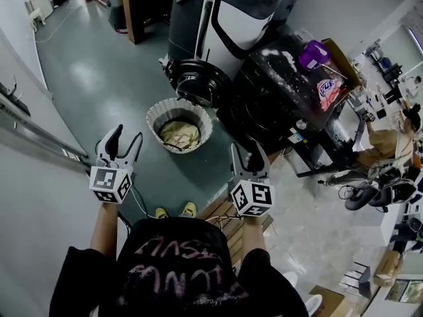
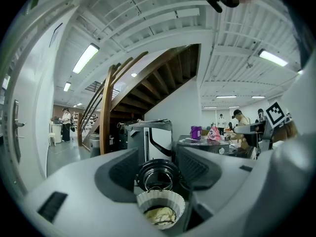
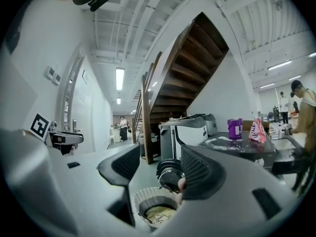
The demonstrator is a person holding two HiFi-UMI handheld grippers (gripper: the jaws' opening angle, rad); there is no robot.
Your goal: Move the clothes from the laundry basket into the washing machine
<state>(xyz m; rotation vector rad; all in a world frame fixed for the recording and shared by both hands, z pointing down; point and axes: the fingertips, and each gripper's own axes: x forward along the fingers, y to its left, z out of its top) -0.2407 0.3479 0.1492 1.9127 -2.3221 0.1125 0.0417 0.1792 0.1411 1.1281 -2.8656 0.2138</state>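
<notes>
Jaws, left gripper (image 1: 125, 136): held partly apart, nothing between the pads, as confirmed in the left gripper view. Jaws, right gripper (image 1: 248, 152): likewise parted and empty; only the distant floor and basket are framed in the gap. Both grippers are held roughly level in the lower half of the head view, well apart from each other and from the load. Laundry basket (image 1: 154, 115): white, round, fluted wall, placed on the grey floor at the centre of the frame, ahead of both grippers. Clothes (image 1: 180, 135): a pale, crumpled bundle lying low inside the basket, none yet removed. Washing machine (image 1: 284, 104): dark cabinet at centre right, its round door (image 1: 195, 81) apparently swung open just above the basket; a purple container (image 1: 314, 53) and a pink packet (image 1: 328, 88) are kept on its top. Hazards, as judged: the basket wall may be pinched instead of the cloth, since the bundle sits deep; a shallow grasp may let a garment slip to the floor; trailing fabric may be snagged on the door standing close beside the basket.
</notes>
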